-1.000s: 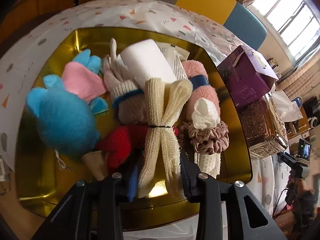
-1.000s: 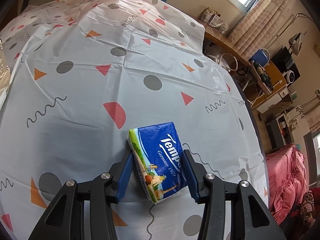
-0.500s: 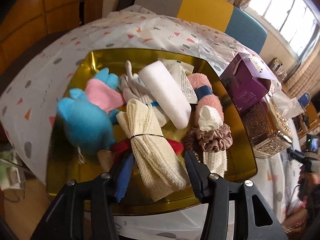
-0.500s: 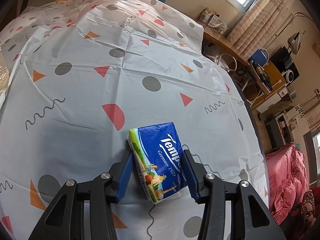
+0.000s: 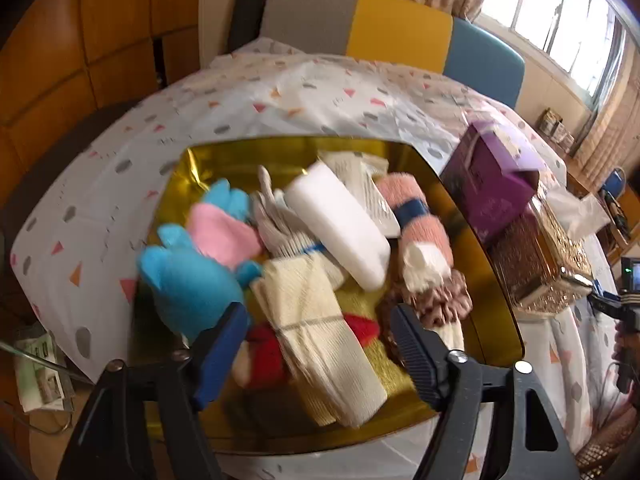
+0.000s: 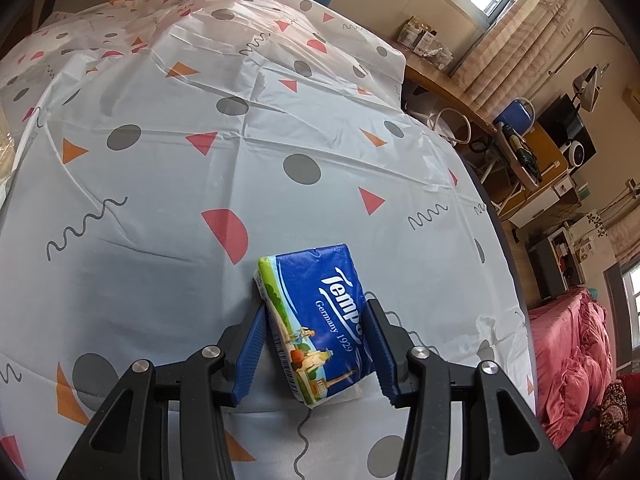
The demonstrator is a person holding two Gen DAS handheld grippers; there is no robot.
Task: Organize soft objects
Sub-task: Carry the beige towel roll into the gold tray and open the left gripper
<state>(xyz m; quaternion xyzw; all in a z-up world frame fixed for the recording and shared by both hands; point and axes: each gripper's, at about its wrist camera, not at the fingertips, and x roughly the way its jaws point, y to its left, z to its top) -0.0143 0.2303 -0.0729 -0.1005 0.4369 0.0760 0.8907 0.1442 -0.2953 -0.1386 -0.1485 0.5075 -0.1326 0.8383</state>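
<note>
Though blurred, left fingers (image 5: 234,330) spread above mesh bundle (image 5: 320,340); right fingers (image 6: 250,356) pinching glossy tissue pack (image 6: 320,328).

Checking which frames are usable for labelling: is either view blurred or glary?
Left wrist: motion-smeared, especially the cream mesh bundle and blue plush; the gold tray mirrors the room. Right wrist: sharp, Tempo tissue pack lettering readable, edges fisheye-bent.

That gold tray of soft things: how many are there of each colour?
In the gold tray, as far as shows:
Blue: 1, plush toy
Pink: 2, mitten, rolled towel
White or cream: 3, white roll, cream mesh bundle, knit glove
Red: 1, plush piece
Brown: 1, scrunchie
Total: 8
</note>
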